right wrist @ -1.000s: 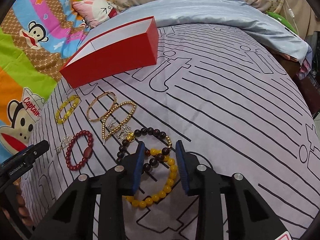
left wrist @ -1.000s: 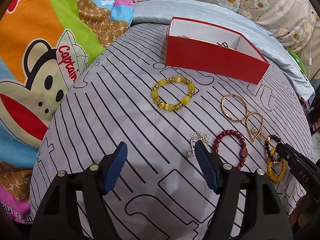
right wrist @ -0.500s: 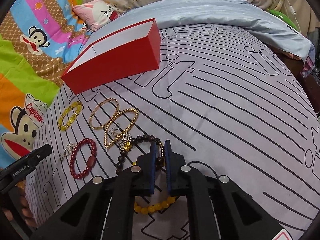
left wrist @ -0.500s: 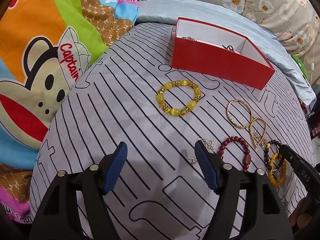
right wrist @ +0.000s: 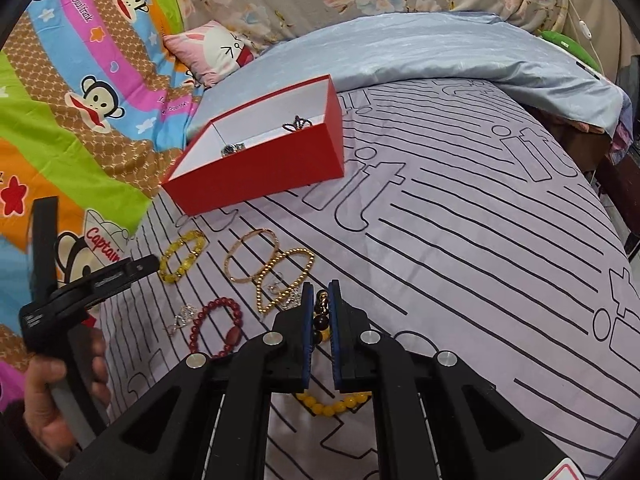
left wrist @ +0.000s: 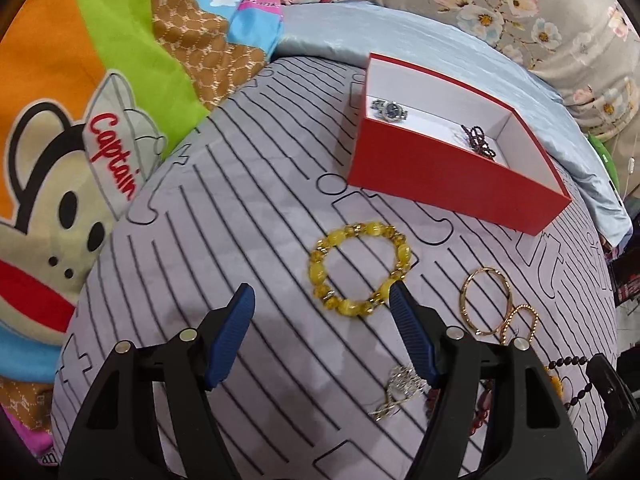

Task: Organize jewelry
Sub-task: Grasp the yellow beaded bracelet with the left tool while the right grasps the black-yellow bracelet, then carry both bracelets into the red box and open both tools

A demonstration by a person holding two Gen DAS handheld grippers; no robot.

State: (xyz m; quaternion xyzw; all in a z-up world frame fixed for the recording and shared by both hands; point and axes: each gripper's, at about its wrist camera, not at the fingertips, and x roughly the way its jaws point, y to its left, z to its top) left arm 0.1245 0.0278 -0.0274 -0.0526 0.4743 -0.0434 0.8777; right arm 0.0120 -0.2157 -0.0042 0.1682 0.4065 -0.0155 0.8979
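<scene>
My right gripper is shut on a beaded bracelet of dark brown beads. Amber beads hang below the jaws, raised a little off the bedspread. My left gripper is open and empty. Its right fingertip is at the edge of a yellow bead bracelet, which also shows in the right wrist view. Beyond it stands an open red box holding a watch and a dark bead piece.
On the striped bedspread lie a gold bangle, a gold bead bracelet, a red bead bracelet and a small silver piece. A hand holds the left gripper. A cartoon quilt lies at the left.
The right jaws closed on the dark and amber beads and rose with them. The left gripper moved forward, so the yellow bracelet and red box are now nearer.
</scene>
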